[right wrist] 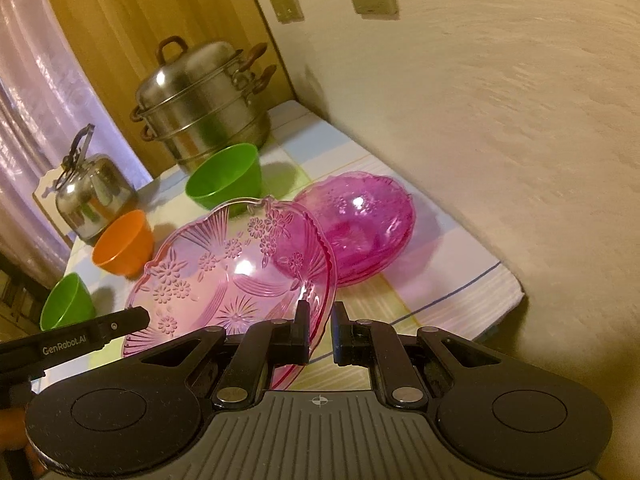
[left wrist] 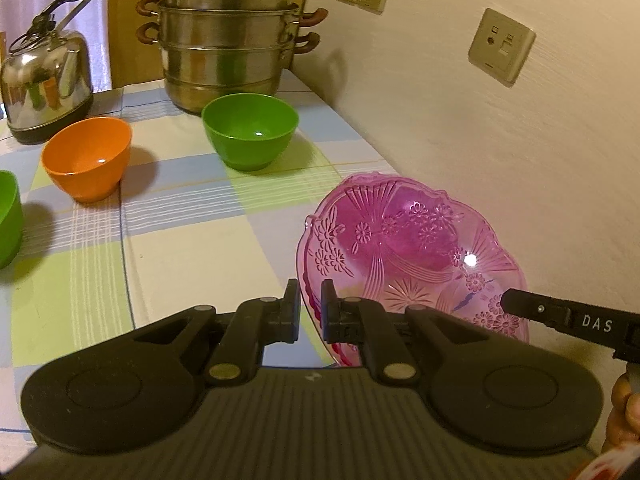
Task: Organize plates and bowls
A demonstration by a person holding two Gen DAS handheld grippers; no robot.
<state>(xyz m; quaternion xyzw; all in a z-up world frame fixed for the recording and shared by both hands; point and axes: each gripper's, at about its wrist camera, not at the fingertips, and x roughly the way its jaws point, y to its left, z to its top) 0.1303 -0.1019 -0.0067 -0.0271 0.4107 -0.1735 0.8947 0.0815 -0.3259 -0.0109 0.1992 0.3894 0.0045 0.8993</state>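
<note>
While we had the pink plate pinched by its rim on both sides, left gripper and right gripper nearly closed on it, it hung over the table near the pink stack. Guessing next we needed to lower it on level.

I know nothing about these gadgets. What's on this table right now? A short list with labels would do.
held item: pink patterned plate, lifted and tilted
left gripper: shut on the plate's rim
right gripper: shut on the plate's rim
other pink plates: pink stack near the wall
bowls: orange bowl, green bowl, second green bowl
cookware: steamer pot, kettle
surface: checked tablecloth
</note>
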